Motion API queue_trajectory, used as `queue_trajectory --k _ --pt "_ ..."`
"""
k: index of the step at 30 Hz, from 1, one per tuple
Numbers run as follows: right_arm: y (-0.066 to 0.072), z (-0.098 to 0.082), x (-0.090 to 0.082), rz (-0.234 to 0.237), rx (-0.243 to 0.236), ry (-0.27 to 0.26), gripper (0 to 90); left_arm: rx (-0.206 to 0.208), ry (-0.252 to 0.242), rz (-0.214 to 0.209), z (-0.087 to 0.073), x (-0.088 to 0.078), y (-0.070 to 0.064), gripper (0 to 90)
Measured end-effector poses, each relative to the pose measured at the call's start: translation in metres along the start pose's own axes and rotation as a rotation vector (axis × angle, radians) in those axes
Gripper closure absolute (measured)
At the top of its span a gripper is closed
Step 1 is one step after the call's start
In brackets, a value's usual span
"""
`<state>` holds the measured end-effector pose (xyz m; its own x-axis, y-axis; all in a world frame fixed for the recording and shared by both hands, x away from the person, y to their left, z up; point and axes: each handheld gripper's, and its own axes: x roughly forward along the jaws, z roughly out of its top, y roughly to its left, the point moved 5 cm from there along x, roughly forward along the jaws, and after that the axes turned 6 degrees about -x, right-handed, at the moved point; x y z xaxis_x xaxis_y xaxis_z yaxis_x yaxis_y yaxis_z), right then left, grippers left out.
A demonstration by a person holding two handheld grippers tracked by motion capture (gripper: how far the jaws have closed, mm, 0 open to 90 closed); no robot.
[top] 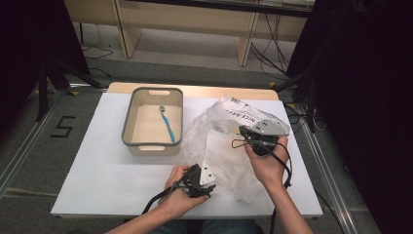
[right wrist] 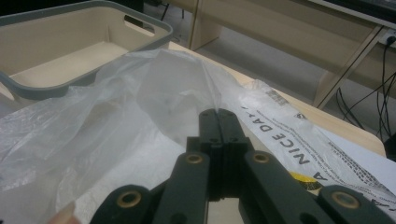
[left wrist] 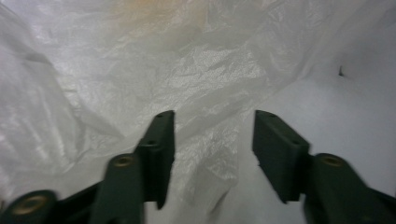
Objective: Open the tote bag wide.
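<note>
A crumpled translucent plastic bag [top: 219,146] printed "NICE DAY" lies on the right half of the white table [top: 107,165]. My right gripper [top: 242,131] is shut on a raised fold of the bag [right wrist: 154,93]; in the right gripper view the film peaks at its closed tips [right wrist: 217,113]. My left gripper [top: 207,181] sits at the bag's near edge. In the left gripper view it stands open [left wrist: 212,114], with loose bag film [left wrist: 201,70] between and beyond the jaws and not pressed by them. A blue toothbrush [top: 167,122] lies in the beige bin [top: 127,122].
The grey-rimmed bin [right wrist: 42,88] stands at the table's back left, close beside the bag. Behind the table are wooden furniture legs [top: 246,46] and floor cables [top: 270,53]. A "5" mark [top: 63,126] is on the floor at left.
</note>
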<state>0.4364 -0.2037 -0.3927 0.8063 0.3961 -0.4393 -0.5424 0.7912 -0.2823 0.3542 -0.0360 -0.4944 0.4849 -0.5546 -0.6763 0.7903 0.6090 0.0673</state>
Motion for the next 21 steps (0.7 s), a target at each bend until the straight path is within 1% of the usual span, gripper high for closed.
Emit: queue_trajectory --k 1,3,4,5,8,11,16,21 --pt "0.000 0.000 0.000 -0.001 0.000 -0.001 90.0 0.000 0.000 0.000 0.000 0.000 0.000 36.9" --pt "0.000 0.000 0.000 -0.002 0.000 -0.002 90.0 0.015 -0.022 0.007 0.000 -0.007 -0.001 32.6" --pt "0.000 0.000 0.000 -0.002 0.001 -0.001 90.0 0.018 -0.021 0.005 -0.001 -0.010 -0.001 31.4" --pt "-0.001 0.000 0.000 -0.002 0.002 -0.001 90.0 0.015 -0.020 0.000 -0.002 -0.015 0.000 30.4" --pt "0.000 0.000 0.000 -0.002 0.001 0.000 90.0 0.008 -0.008 -0.009 -0.005 -0.020 0.003 26.6" --pt "0.000 0.000 0.000 -0.001 0.003 -0.001 90.0 0.001 -0.012 0.002 -0.008 -0.024 0.009 23.8" --pt "0.000 -0.001 0.000 -0.001 0.007 0.003 90.0 -0.026 -0.023 0.005 -0.012 -0.034 0.018 21.8" --pt "0.000 -0.001 0.000 0.001 0.005 0.004 90.0 -0.058 -0.030 0.030 -0.015 -0.043 0.028 20.1"
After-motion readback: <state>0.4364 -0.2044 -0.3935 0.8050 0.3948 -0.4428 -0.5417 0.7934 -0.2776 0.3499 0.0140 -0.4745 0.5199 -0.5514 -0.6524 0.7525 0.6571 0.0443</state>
